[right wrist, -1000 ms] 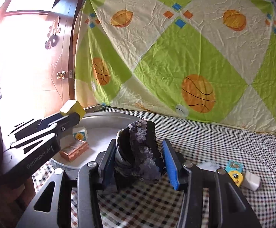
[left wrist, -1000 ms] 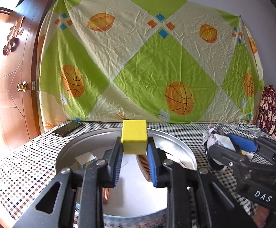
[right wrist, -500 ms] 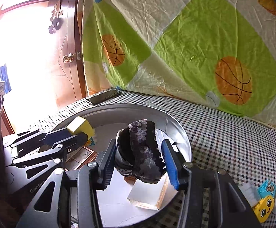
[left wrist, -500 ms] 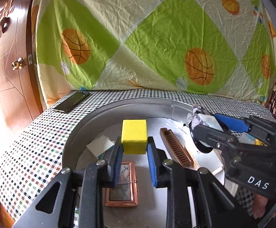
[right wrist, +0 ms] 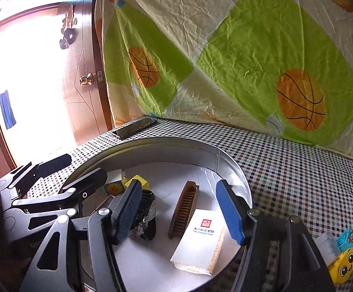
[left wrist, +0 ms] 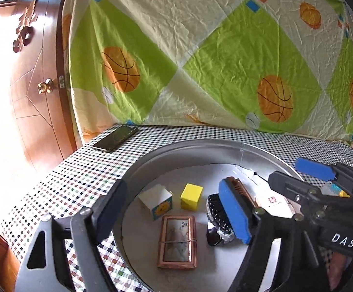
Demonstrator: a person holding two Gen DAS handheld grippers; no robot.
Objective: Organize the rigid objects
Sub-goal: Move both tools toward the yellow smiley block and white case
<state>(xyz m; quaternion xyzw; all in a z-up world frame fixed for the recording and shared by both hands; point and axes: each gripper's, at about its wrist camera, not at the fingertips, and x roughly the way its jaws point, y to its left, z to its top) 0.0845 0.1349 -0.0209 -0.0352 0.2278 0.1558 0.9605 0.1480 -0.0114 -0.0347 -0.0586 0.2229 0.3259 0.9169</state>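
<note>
A round metal tray (left wrist: 200, 146) (right wrist: 234, 177) holds a yellow cube (left wrist: 191, 196) (right wrist: 137, 179), a white sun-print block (left wrist: 155, 201), a copper-framed picture (left wrist: 177, 241), a black sequined item (left wrist: 216, 219) (right wrist: 147, 209), a brown comb (right wrist: 185, 208) and a white booklet (right wrist: 199, 239). My left gripper (left wrist: 174, 216) is open and empty above the tray. My right gripper (right wrist: 180, 213) is open and empty over the tray, with the sequined item beside its left finger.
A black phone (left wrist: 114, 138) (right wrist: 135, 127) lies on the checkered cloth behind the tray. Small toy blocks (right wrist: 345, 250) lie on the cloth at the right. A hanging basketball-print sheet backs the table; a wooden door stands at the left.
Both grippers opened over the tray. The yellow cube left my left gripper and now rests in the tray; the sequined item left my right gripper and lies in the tray.
</note>
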